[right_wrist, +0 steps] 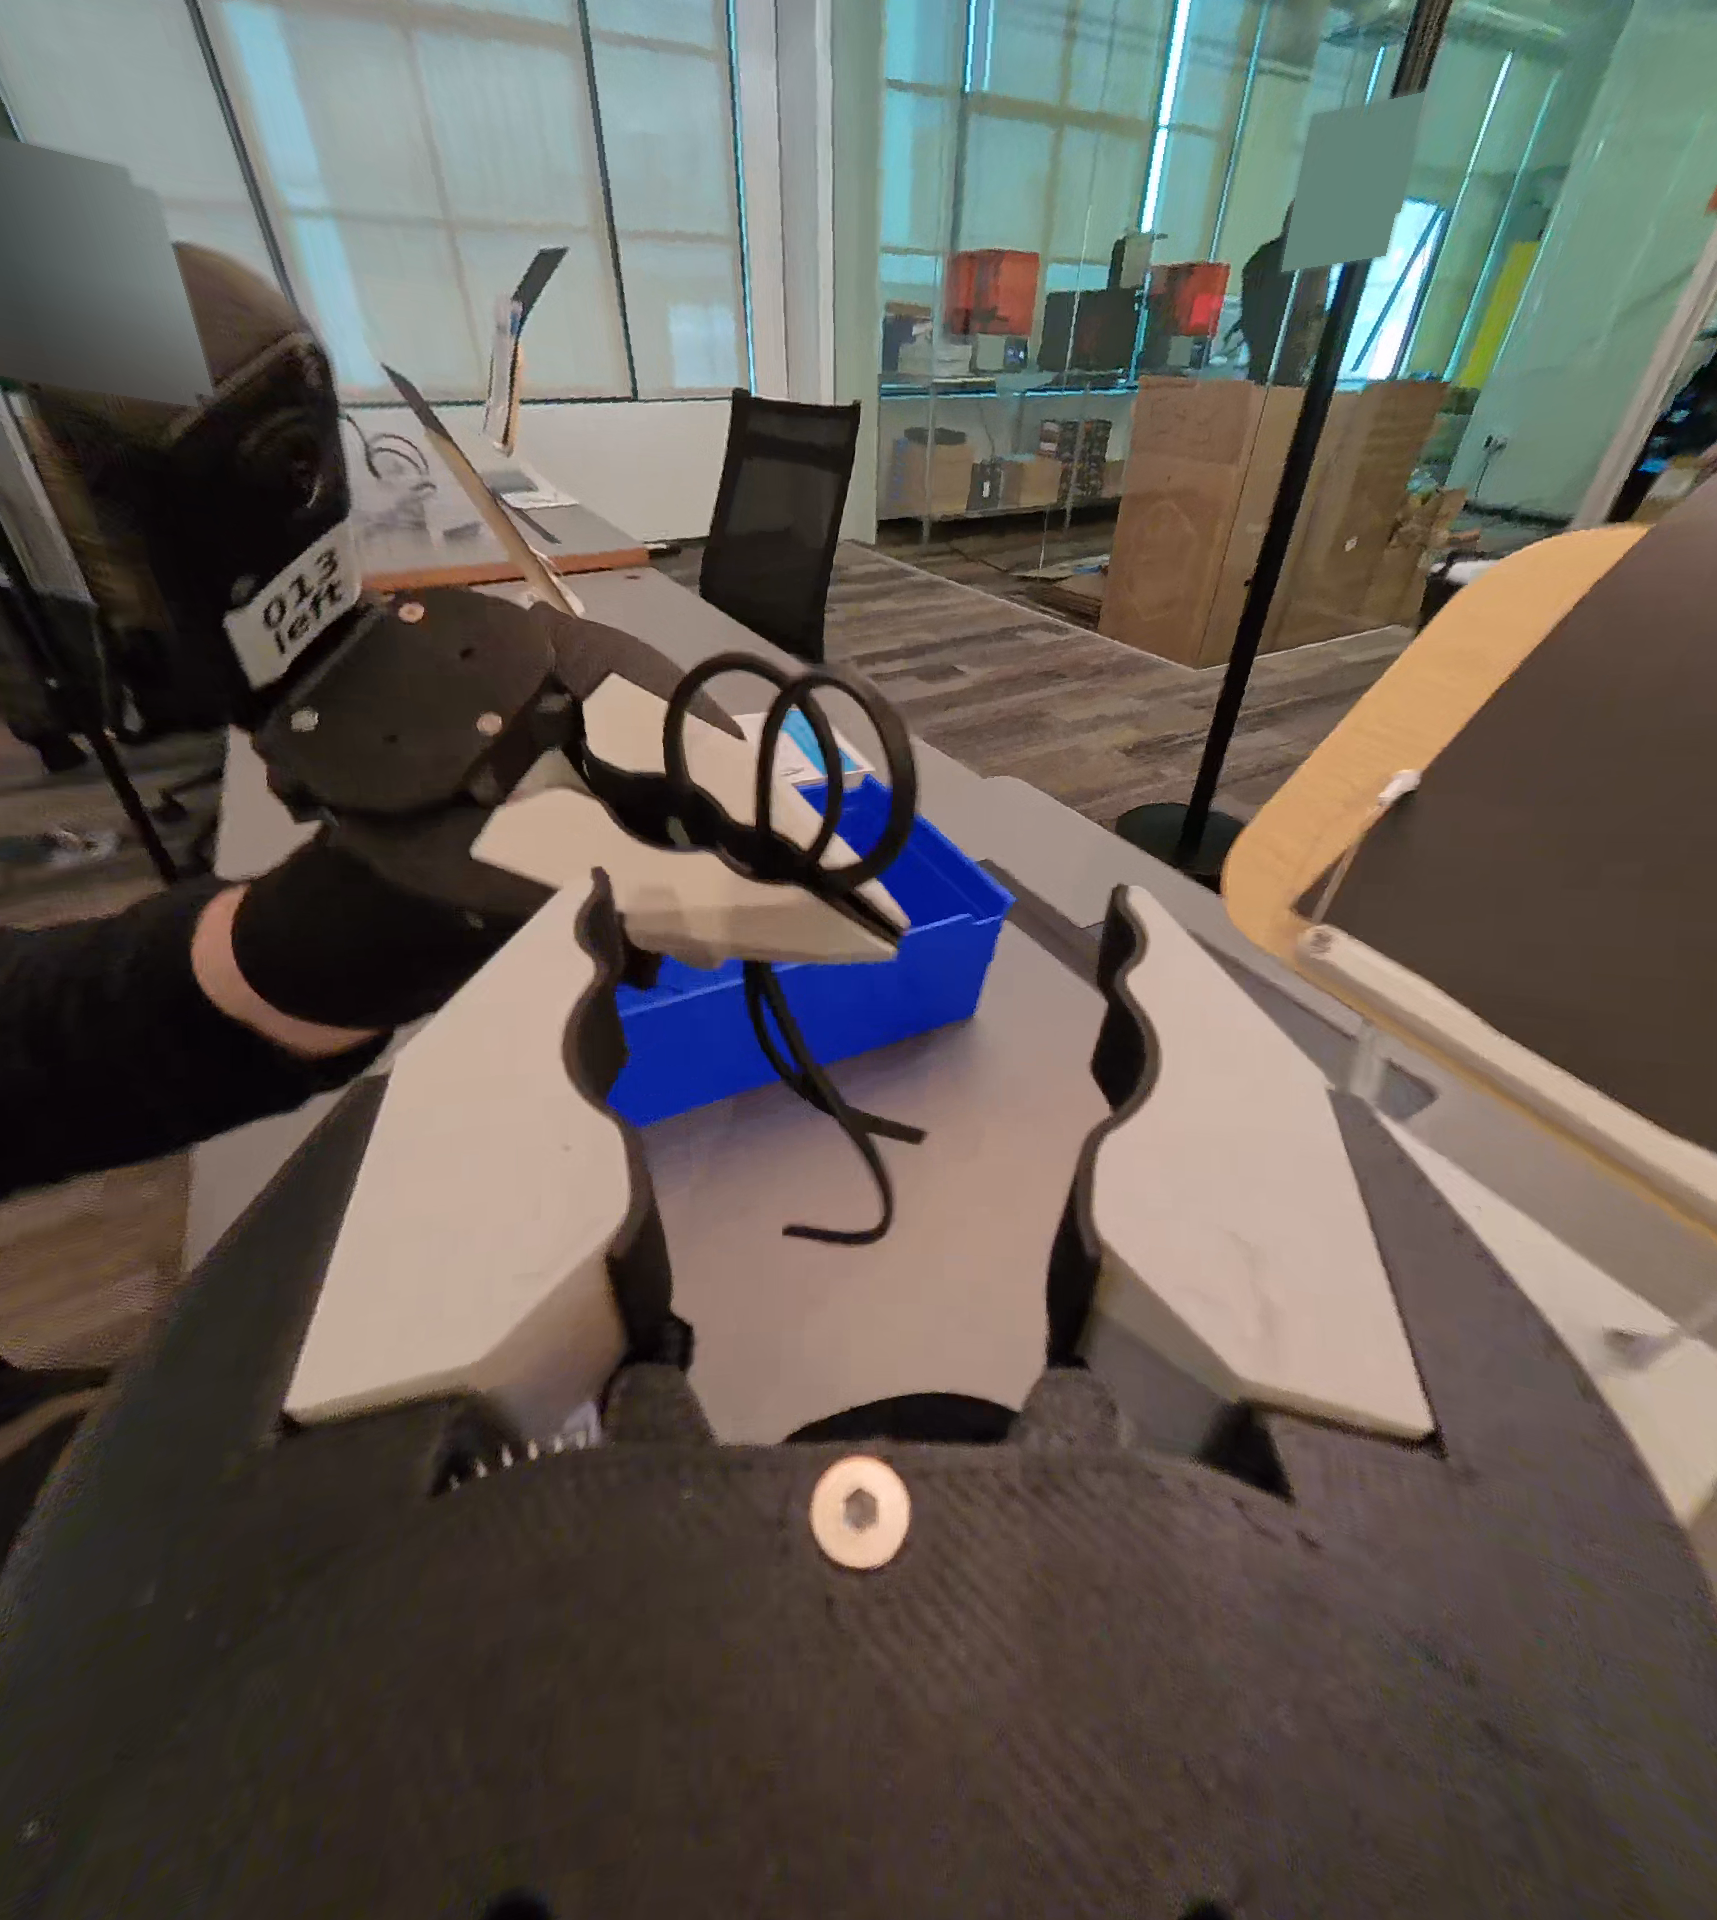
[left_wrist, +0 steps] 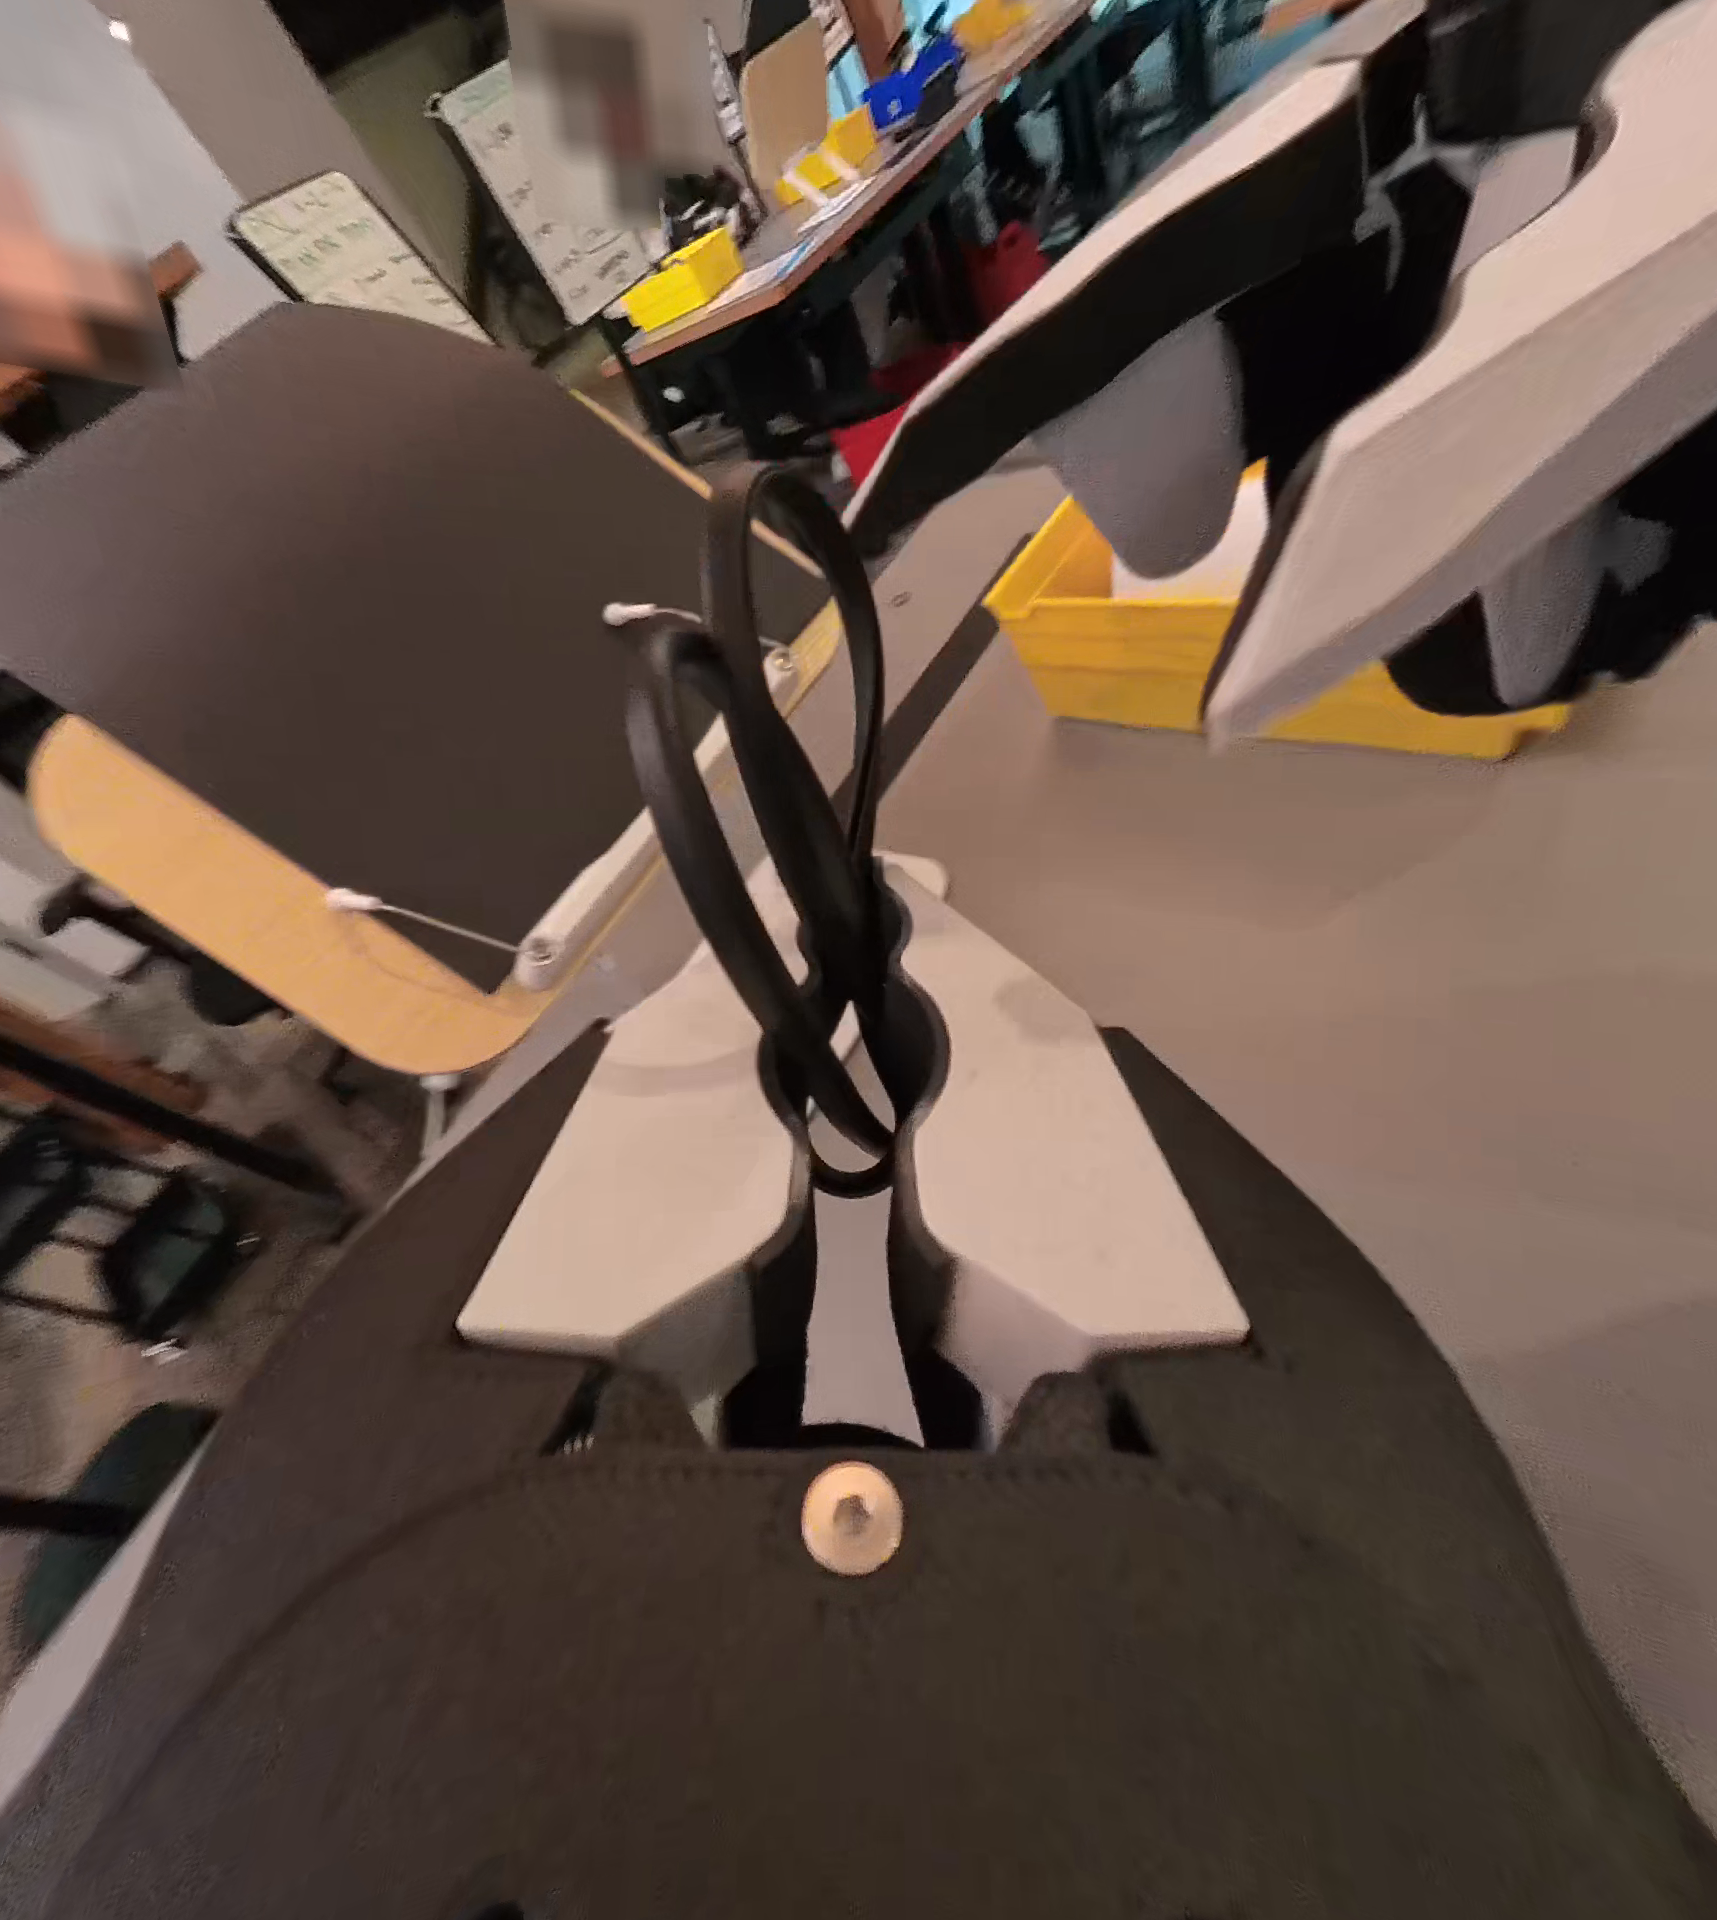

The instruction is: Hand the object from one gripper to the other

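Left tool (left_wrist: 849, 1049): fingers pressed together, pinching a looped black cord (left_wrist: 781, 790) at its crossing. In the right wrist view the same cord (right_wrist: 792, 769) showed two loops standing above the pinch and two loose tails hanging below, clear of the grey worktop (right_wrist: 875, 1226). Cord was held in the air, in front of the blue bin (right_wrist: 833, 987), not in it.

Right tool (right_wrist: 859, 1049): fingers spread wide, nothing between them. It sat near the left tool (right_wrist: 833, 914), facing it, with the cord just beyond its fingertips. From the left wrist view the right tool (left_wrist: 1124, 582) was up and to the right of the loops, apart from them, in front of a yellow bin (left_wrist: 1124, 644).

Step judged: approach before the handover; cord not yet shared.

Next move, as judged: right tool needs to advance so that one free part of the cord, loops or tails, lies between its fingers, then close. Left should let go only after that. Risk: thin, floppy cord could slip past the fingers' scalloped edges.
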The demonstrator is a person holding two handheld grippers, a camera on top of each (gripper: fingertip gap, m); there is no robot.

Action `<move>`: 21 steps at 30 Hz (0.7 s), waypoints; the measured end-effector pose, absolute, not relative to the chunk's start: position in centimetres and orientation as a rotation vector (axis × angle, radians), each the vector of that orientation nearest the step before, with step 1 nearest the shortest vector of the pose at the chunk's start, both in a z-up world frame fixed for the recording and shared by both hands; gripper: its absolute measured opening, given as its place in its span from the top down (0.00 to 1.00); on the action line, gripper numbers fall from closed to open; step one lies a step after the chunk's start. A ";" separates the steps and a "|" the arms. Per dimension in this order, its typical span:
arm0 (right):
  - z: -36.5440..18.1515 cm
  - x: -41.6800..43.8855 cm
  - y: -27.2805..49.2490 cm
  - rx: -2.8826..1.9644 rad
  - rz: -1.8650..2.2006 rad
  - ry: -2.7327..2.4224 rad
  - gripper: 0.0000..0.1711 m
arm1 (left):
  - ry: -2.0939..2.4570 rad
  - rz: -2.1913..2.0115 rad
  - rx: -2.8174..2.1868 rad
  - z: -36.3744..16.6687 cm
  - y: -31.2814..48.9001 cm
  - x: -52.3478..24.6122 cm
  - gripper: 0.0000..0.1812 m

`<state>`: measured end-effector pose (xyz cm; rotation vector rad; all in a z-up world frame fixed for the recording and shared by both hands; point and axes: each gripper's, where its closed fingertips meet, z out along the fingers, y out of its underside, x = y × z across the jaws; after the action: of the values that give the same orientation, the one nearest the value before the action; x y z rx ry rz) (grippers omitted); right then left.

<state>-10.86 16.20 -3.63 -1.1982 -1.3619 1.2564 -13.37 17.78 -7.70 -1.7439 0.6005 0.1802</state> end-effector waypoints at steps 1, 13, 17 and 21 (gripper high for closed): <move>-3.9 -11.5 15.7 -1.217 1.275 -1.362 0.45 | 0.611 0.257 -1.741 -7.8 17.9 -13.4 1.00; -4.4 -14.5 14.1 -1.304 1.450 -1.126 0.61 | 0.670 0.778 -1.681 -8.0 18.2 -14.5 1.00; -4.5 -14.2 14.4 -1.285 1.431 -1.145 0.85 | 0.662 0.754 -1.679 -7.7 18.1 -14.6 1.00; -4.4 -13.8 14.7 -1.248 1.402 -1.153 0.97 | 0.674 0.702 -1.678 -7.8 18.1 -13.9 1.00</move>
<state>-13.84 14.65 -4.44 -1.2478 -1.1529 1.4021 -13.93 18.08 -7.80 -1.6783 0.6740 0.7020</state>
